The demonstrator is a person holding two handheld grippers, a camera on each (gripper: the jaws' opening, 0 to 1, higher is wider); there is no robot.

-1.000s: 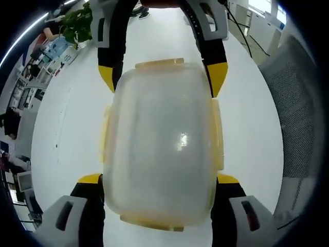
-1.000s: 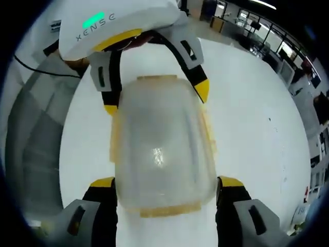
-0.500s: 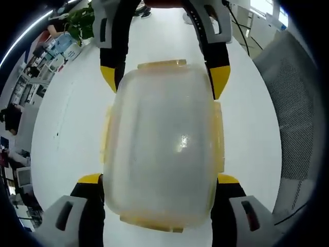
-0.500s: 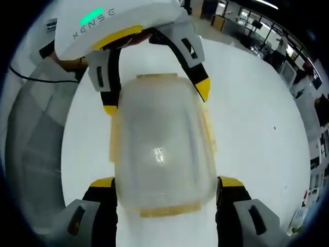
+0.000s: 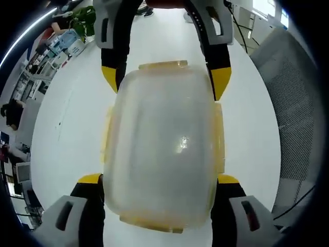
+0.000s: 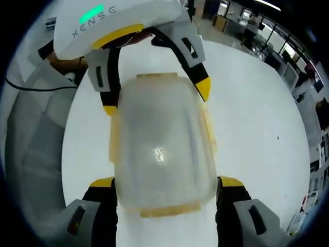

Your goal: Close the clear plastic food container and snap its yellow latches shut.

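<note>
The clear plastic container (image 5: pixel 162 149) with its lid on is held over the white table (image 5: pixel 61 128) by both grippers, one at each end. My left gripper (image 5: pixel 159 180) is shut on the near end, its yellow-tipped fingers (image 5: pixel 90 179) pressed to both sides. My right gripper (image 5: pixel 164 77) clamps the far end. In the right gripper view the container (image 6: pixel 159 149) sits between my right gripper (image 6: pixel 167 182) below and my left gripper (image 6: pixel 154 95) above. Yellow latches (image 5: pixel 219 136) line the edges; whether they are snapped down I cannot tell.
A grey mesh chair (image 5: pixel 298 103) stands beside the table and appears again (image 6: pixel 31 134) with a black cable (image 6: pixel 31 88) across it. Office desks and a green plant (image 5: pixel 82 15) lie beyond the table's far edge. Bare white tabletop (image 6: pixel 257 118) surrounds the container.
The background has drifted a little in both views, so the cameras moved slightly. The container keeps the same place between both pairs of jaws.
</note>
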